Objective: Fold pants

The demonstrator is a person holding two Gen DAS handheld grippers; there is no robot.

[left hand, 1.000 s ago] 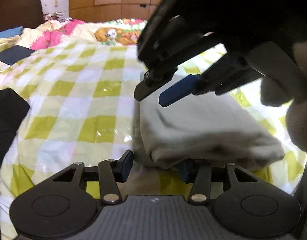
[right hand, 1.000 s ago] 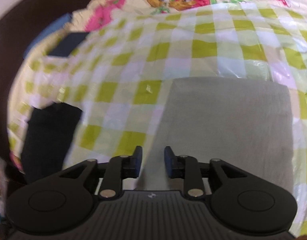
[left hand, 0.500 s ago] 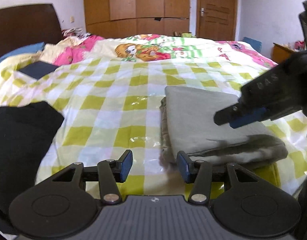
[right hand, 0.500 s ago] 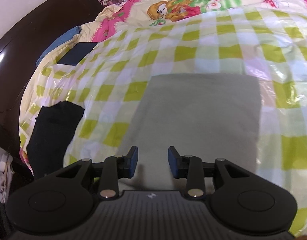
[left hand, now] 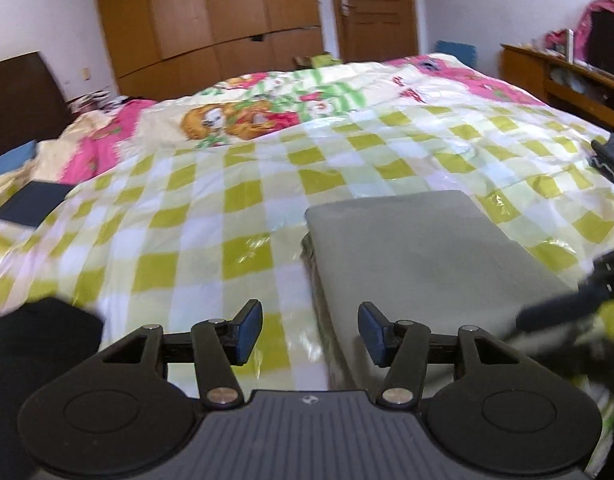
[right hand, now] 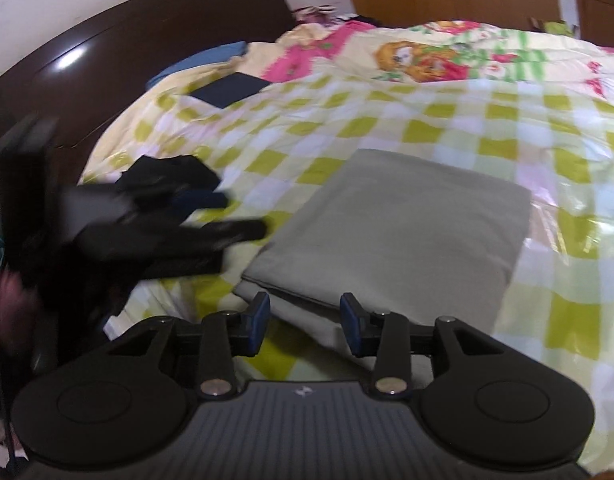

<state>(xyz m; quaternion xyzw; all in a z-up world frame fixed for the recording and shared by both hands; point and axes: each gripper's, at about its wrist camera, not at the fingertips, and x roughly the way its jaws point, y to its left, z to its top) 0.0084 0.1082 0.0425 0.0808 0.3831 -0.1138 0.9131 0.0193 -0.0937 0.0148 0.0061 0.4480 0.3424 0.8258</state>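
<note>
The grey-green pants (left hand: 419,256) lie folded into a flat rectangle on the yellow-and-white checked bedcover (left hand: 211,216). They also show in the right wrist view (right hand: 403,224). My left gripper (left hand: 310,334) is open and empty, held above the bed at the folded pants' near left edge. My right gripper (right hand: 305,323) is open and empty, above the pants' near corner. In the left wrist view the right gripper's blurred dark fingers (left hand: 563,308) show at the right edge. In the right wrist view the left gripper (right hand: 179,224) shows blurred at the left.
A black garment (left hand: 35,344) lies at the bed's near left edge, also in the right wrist view (right hand: 167,176). A dark flat item (left hand: 31,202) lies at the far left near the dark headboard (right hand: 127,52). Wooden wardrobes (left hand: 211,16) and a door stand behind.
Both grippers have drawn back and up from the folded pants. The right gripper has moved from over the pants to the right edge of the left view. The pants stay put.
</note>
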